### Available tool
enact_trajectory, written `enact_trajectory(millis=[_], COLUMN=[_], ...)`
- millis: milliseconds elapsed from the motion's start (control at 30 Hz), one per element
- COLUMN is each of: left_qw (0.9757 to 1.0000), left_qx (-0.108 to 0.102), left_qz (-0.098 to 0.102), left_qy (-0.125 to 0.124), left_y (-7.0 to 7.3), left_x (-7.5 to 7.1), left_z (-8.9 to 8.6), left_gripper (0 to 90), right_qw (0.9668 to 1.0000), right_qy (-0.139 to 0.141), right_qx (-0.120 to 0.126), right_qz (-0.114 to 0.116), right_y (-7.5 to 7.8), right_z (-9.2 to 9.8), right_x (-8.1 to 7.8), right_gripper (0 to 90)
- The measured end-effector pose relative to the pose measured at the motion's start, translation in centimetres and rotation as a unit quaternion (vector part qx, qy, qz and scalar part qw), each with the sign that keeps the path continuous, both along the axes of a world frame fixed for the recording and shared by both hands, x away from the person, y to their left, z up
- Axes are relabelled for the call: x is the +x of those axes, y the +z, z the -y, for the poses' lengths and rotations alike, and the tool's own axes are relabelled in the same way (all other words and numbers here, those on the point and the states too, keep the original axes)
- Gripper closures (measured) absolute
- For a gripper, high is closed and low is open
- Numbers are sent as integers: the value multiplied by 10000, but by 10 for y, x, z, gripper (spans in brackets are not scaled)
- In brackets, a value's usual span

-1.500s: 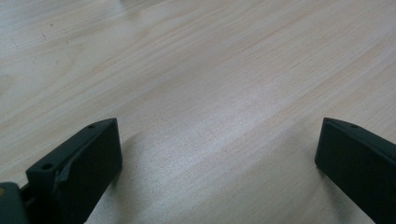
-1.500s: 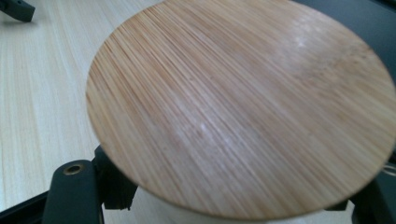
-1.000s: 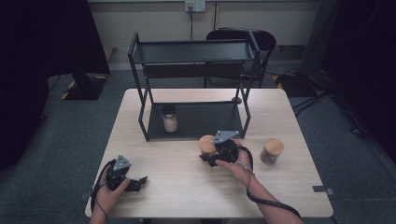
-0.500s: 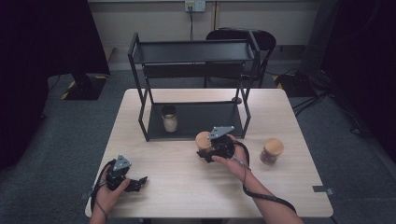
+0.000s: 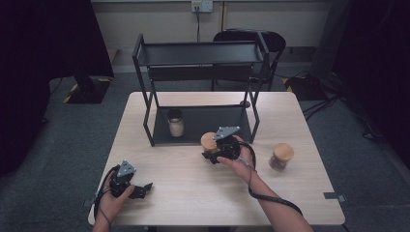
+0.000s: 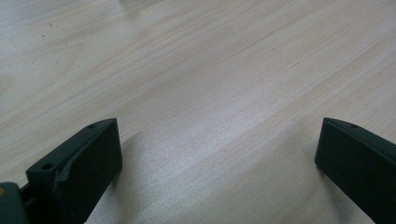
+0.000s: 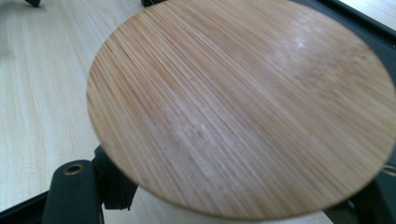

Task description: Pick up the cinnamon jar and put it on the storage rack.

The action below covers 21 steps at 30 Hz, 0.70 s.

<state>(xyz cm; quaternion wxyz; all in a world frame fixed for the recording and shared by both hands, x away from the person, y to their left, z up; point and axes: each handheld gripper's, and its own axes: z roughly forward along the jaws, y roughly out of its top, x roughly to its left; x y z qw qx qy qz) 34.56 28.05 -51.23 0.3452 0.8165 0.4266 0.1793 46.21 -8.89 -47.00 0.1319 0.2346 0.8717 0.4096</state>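
A jar with a round bamboo lid [image 5: 209,140] hangs just in front of the black shelf rack's bottom tray [image 5: 208,126], with my right gripper [image 5: 212,152] shut on its body under the lid. In the right gripper view the lid [image 7: 243,107] is very close, and a black finger [image 7: 74,191] shows at its lower left. My left gripper [image 5: 144,189] rests on the table near the front left corner. Its jaws stand wide open over bare wood [image 6: 219,158].
A glass jar [image 5: 175,123] stands on the rack's bottom tray at the left. Another bamboo-lidded jar [image 5: 281,155] stands on the table [image 5: 193,193] to the right. The rack's top shelf [image 5: 198,53] is high above. A chair [image 5: 270,41] sits behind the table.
My right gripper has carried the jar slightly left and away, closer to the rack's front edge. The left gripper has not moved.
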Motion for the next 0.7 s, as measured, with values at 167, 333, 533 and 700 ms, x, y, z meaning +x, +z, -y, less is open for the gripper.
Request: enact_trajectory(millis=[167,333,533,700], left_qw=[10000,10000,10000,10000], left_qx=[0,1,1,1], left_qz=[0,0,0,-1], left_qy=[0,0,0,-1], left_y=[0,0,0,0], left_x=[0,0,0,0], left_z=[0,0,0,0], left_gripper=[2,2,2,2], right_qw=[10000,10000,10000,10000], right_qy=[-10,-13,-23,-32], right_qx=[25,41,57,71], right_qz=[1,15,0,9], right_y=[1,4,7,7], right_z=[-2,-5,-8,-10], right_x=[2,5,9,12], right_gripper=[248,248,248,248])
